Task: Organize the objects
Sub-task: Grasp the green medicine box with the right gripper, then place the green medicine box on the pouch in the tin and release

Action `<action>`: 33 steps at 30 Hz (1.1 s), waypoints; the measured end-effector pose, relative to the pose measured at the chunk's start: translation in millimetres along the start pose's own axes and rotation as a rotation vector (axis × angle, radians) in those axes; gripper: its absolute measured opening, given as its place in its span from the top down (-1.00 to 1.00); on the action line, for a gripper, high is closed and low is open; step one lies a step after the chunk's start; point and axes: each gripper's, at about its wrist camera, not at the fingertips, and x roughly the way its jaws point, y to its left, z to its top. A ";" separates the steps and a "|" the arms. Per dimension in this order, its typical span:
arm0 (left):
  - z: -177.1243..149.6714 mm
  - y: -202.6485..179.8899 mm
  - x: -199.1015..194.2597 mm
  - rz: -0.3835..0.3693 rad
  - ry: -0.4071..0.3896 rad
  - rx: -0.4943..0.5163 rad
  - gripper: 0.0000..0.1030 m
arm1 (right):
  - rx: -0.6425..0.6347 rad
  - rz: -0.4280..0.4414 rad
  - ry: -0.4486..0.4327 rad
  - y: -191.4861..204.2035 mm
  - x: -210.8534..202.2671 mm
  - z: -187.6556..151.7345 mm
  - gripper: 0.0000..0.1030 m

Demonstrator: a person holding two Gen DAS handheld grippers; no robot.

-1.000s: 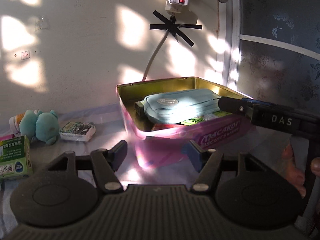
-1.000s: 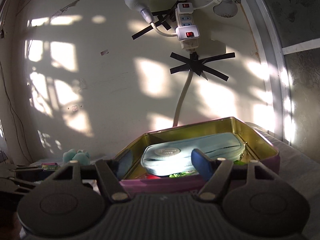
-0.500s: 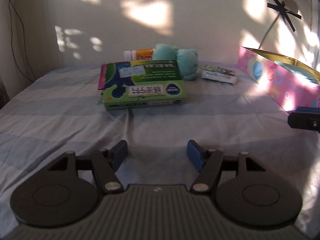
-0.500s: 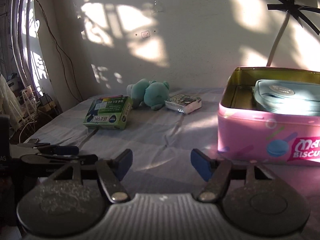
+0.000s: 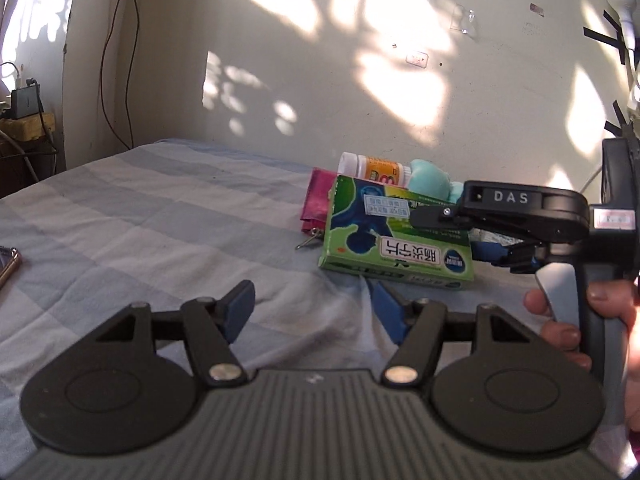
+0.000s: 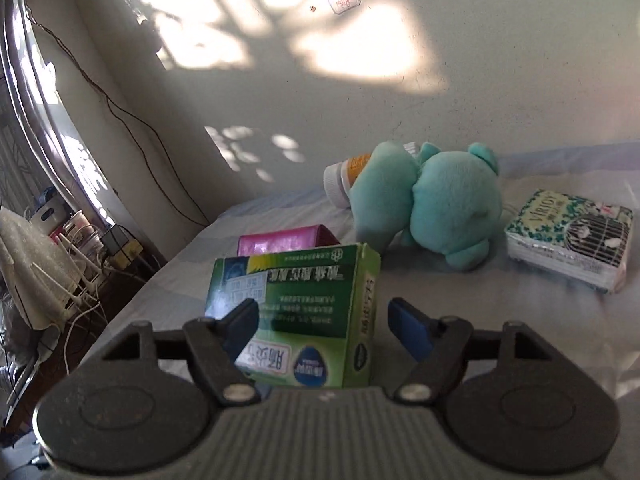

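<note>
Left wrist view: bedsheet [image 5: 168, 216] in pale blue and grey checks is seen spread under everything, lit in patches by sun on the wall behind
Left gripper [image 5: 312, 308]: held low over the sheet with its blue pads wide apart; nothing is held between them; bare cloth is seen in the gap
Green box [image 5: 396, 236]: laid flat on the sheet ahead and to the right of the left gripper; white label with printed characters faces the camera
Pink pouch [image 5: 318, 206]: tucked just behind the box's left end, touching it; a small metal clip is seen at its near corner
Bottle [image 5: 372, 168]: white-capped, orange-labelled, lying on its side behind the box, beside the teal plush toy [image 5: 430, 182]
Right gripper [image 5: 486, 250]: seen from the side, black body marked DAS, reaching over the right part of the box; the trigger is wrapped by the person's hand [image 5: 568, 320]
Phone [image 5: 7, 264]: only an edge is shown at the far left
Right wrist view: green box [image 6: 304, 320] is framed between the pads of the right gripper [image 6: 322, 322]; the pads are spread wider than the box, the left one overlapping the box's face, the right one apart from its side; contact cannot be told
Pink pouch [image 6: 280, 242]: directly behind the box
Plush toy [image 6: 432, 208]: lying further back, with the bottle [image 6: 344, 178] partly hidden behind it
Tissue pack [image 6: 568, 240]: lying right of the plush toy, apart from it
</note>
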 end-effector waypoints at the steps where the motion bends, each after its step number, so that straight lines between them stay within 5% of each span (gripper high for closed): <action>1: 0.5 2.1 1.1 -0.003 0.001 -0.006 -0.31 | 0.009 0.016 0.001 -0.3 5.2 1.9 -0.44; 4: 1.5 6.0 1.5 -0.010 0.007 -0.032 -0.31 | 0.025 0.055 0.056 -2.6 14.1 2.8 -0.16; 11: 3.3 10.1 2.6 -0.018 0.005 -0.065 -0.33 | 0.079 0.109 0.034 -4.0 -19.4 -16.9 0.19; 20: 4.1 15.7 2.3 -0.061 0.012 -0.087 -0.40 | 0.220 0.161 0.098 -41.6 -151.1 -65.8 0.48; 23: 3.6 8.4 0.8 -0.102 0.027 -0.044 -0.41 | 0.163 0.085 0.057 -54.1 -206.3 -85.2 0.37; 28: 4.7 -27.0 -3.3 -0.223 0.072 0.044 -0.41 | 0.078 -0.230 -0.137 -68.4 -285.4 -117.1 -0.46; 33: 9.3 -89.9 -0.9 -0.424 0.124 0.143 -0.41 | -0.004 -0.322 -0.197 -55.7 -305.3 -142.5 -0.58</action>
